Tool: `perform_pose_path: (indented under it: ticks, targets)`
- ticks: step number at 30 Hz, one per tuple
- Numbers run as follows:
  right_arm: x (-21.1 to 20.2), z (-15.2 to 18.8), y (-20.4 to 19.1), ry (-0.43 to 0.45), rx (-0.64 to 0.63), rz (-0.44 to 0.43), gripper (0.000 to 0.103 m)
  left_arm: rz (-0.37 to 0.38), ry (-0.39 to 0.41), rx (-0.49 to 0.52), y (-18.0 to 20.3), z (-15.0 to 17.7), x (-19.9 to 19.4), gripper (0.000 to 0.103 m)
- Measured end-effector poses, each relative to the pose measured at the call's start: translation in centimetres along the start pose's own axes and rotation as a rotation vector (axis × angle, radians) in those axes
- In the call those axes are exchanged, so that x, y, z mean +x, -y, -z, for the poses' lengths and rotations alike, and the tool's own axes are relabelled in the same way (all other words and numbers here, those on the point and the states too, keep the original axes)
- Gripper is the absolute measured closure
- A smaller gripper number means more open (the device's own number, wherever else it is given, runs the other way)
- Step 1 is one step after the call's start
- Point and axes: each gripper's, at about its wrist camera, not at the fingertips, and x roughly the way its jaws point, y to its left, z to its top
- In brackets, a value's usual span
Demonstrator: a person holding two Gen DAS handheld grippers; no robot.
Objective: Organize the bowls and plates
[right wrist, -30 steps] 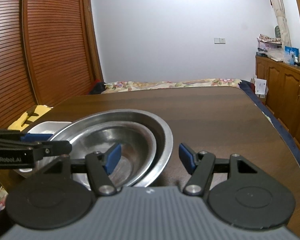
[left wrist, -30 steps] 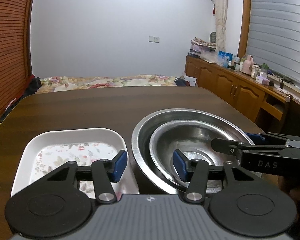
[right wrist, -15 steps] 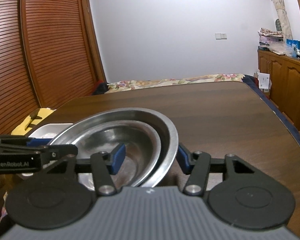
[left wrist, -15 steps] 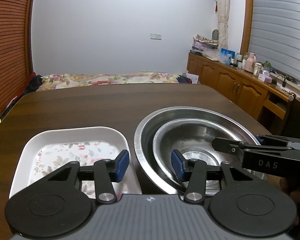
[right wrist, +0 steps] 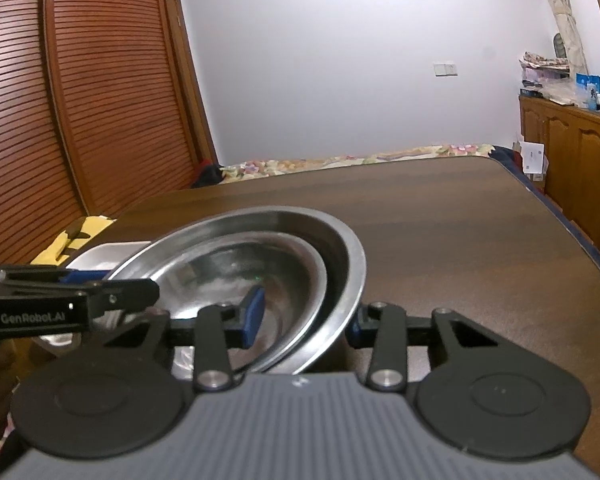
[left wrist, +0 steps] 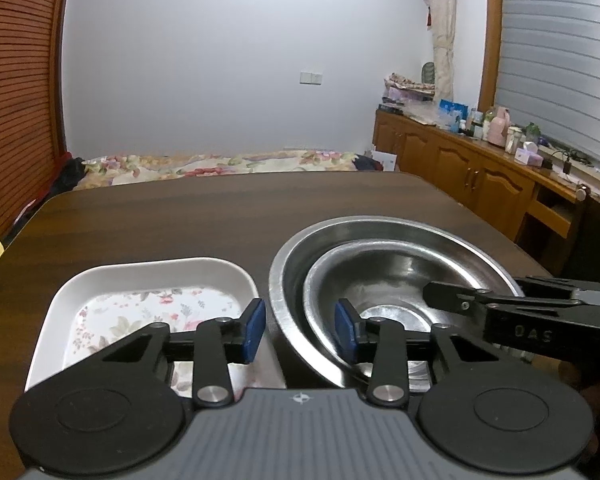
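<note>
Two steel bowls sit nested on the dark wooden table (left wrist: 220, 216): a large bowl (left wrist: 380, 226) with a smaller bowl (left wrist: 400, 272) inside it. My left gripper (left wrist: 300, 332) straddles their left rim, one blue pad outside and one inside; its jaws are closing and a small gap still shows. My right gripper (right wrist: 304, 322) straddles the right rim of the large bowl (right wrist: 352, 248) and small bowl (right wrist: 236, 268), also closing, with its outer pad partly hidden behind the rim. A white floral dish (left wrist: 148, 308) lies just left of the bowls.
The right gripper's fingers (left wrist: 452, 300) reach over the bowls from the right. Wooden cabinets (left wrist: 480, 176) with clutter on top stand to the right, a bed (left wrist: 220, 162) lies beyond the table's far edge, and a slatted wooden wardrobe (right wrist: 60, 120) is at the left. A yellow object (right wrist: 72, 240) sits beside the table.
Both grippers' jaws have narrowed around the bowls' rims. The bowls and the white dish have not moved.
</note>
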Motion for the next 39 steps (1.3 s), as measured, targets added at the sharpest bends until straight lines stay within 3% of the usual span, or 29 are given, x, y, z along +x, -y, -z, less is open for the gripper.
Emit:
perform_pose_path:
  ticks: [8,19,39]
  targets:
    - [-0.2,0.0,0.6,0.010,0.039,-0.009,0.070,0.018,-0.006,-0.033,0.1,-0.4,-0.4,0.066]
    - [-1.0,-1.6,0.9,0.056,0.111,-0.010,0.071,0.031,0.029,-0.030,0.3,-1.9,-2.0,0.066]
    - [0.7,-3.8,-3.3,0.026,0.080,-0.080,0.071,-0.045,0.072,-0.105,-5.0,-3.3,-5.7,0.066]
